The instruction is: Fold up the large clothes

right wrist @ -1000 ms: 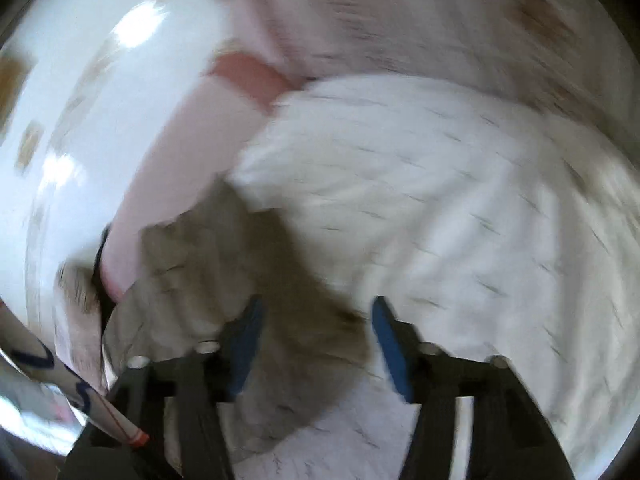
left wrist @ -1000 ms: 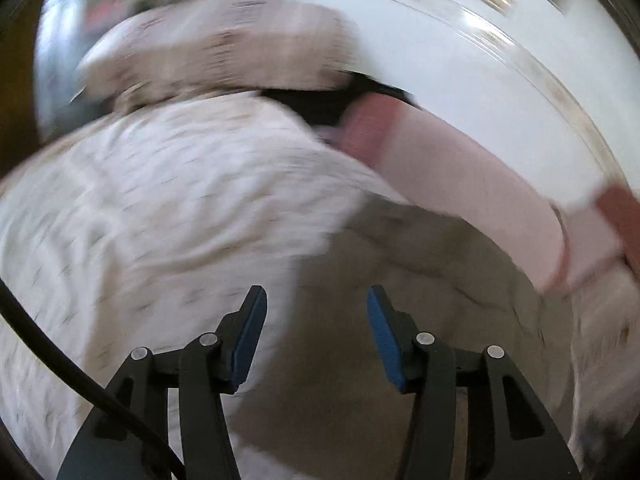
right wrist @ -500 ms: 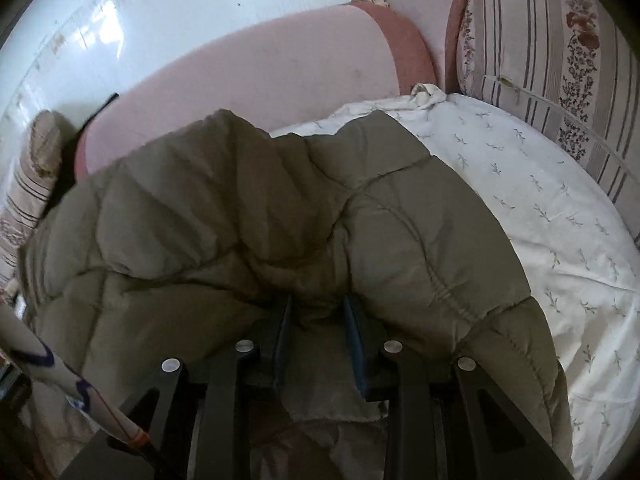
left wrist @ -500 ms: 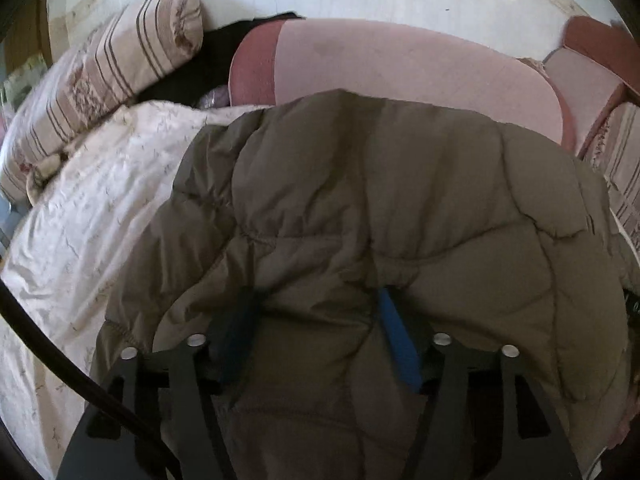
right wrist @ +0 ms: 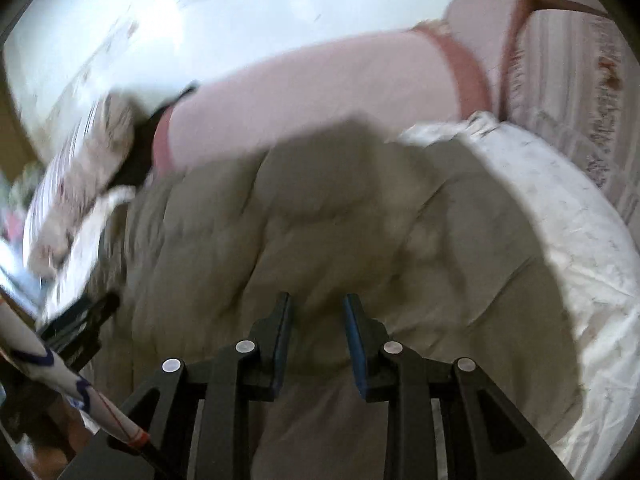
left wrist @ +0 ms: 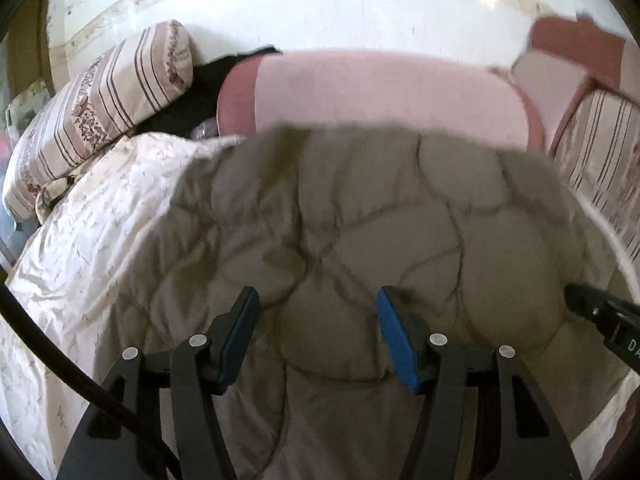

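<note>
One olive quilted jacket lies on the bed, spread ahead of both tools, long axis across them. Left tool: jaws apart, closing, fabric beneath them, unpinched. Right tool: jaws narrowly apart, clamping nothing visible. Only the left view shows clearly the one striped pillow.

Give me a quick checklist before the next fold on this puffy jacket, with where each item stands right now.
1. Quilted olive jacket lies on the white bedspread: ok.
2. Left gripper has fabric between its pads: ok, though the jaws are closing and a firm pinch cannot be told.
3. Right gripper holds the jacket: cannot tell; jaws narrow, view blurred.
4. Jacket spread flat: not ok, it looks bunched and puffed.
5. Bedspread free beside the jacket for laying the fold: ok.
6. Striped pillow clear of the jacket: ok.
</note>
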A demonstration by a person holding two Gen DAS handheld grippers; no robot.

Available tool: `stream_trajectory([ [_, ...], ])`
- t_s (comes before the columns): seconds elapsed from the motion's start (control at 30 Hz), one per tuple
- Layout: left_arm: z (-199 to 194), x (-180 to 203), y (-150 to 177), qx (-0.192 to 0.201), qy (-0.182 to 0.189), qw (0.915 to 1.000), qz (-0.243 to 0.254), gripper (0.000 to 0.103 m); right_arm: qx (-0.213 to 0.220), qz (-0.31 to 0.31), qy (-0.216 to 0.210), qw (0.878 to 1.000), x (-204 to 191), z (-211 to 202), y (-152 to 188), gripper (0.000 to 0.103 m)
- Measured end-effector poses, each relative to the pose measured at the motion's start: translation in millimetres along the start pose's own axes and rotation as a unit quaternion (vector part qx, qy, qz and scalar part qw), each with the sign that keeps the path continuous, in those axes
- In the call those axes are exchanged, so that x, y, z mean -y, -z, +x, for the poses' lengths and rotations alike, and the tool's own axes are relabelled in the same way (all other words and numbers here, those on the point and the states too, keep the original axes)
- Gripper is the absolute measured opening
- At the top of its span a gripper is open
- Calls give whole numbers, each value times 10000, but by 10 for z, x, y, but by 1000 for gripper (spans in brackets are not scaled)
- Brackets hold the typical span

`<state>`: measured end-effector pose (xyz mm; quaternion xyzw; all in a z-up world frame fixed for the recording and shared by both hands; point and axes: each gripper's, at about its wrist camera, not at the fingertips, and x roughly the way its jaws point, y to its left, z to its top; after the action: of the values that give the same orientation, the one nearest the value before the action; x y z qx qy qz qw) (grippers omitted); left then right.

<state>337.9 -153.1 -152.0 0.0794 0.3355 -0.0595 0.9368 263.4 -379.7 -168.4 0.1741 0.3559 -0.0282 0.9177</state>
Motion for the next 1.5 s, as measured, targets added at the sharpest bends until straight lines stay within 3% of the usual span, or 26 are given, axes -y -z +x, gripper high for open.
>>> stream_trajectory([
  [0.1,93,72,63,-36,-152,9996,243,61,-156,-276,289,9991,-86,174,61,30],
  [0.2,-52,13,50,27,-62,9999,126,61,-247,-293,264,9989,-24,248,37,30],
  [0.3,-324,-75,88,205,-143,9996,147,61,-116,97,-110,9998,135,-25,11,30],
  [0.43,-744,-449,259,274,-365,9989,-58,61,95,456,323,9984,441,-468,122,30],
  [0.57,-752,-801,438,-39,-563,9979,-332,61,118,1043,612,9926,877,-770,358,31],
  [0.67,-531,-1027,542,-455,-667,9953,-535,61,-156,1445,862,9856,1170,-719,479,31],
  [0.77,-253,-1172,638,-931,-568,9920,-628,65,-405,1623,675,9836,1354,-552,538,31],
  [0.87,-294,-1232,663,-887,-488,9910,-879,64,-610,1782,567,9805,1451,-406,577,31],
  [0.93,-487,-1168,630,-455,-701,9930,-836,62,-522,1761,657,9808,1437,-453,572,31],
  [1.03,-819,-954,567,347,-638,9956,-600,62,104,1381,1036,9849,1200,-716,491,31],
  [1.1,-917,-779,566,628,-531,9957,-437,62,472,934,999,9895,975,-832,433,34],
  [1.23,-761,-361,588,450,-213,9988,26,64,498,453,408,9969,590,-742,417,36],
  [1.5,-522,-33,622,395,-475,9972,422,64,85,-535,392,9978,19,-314,504,41],
])
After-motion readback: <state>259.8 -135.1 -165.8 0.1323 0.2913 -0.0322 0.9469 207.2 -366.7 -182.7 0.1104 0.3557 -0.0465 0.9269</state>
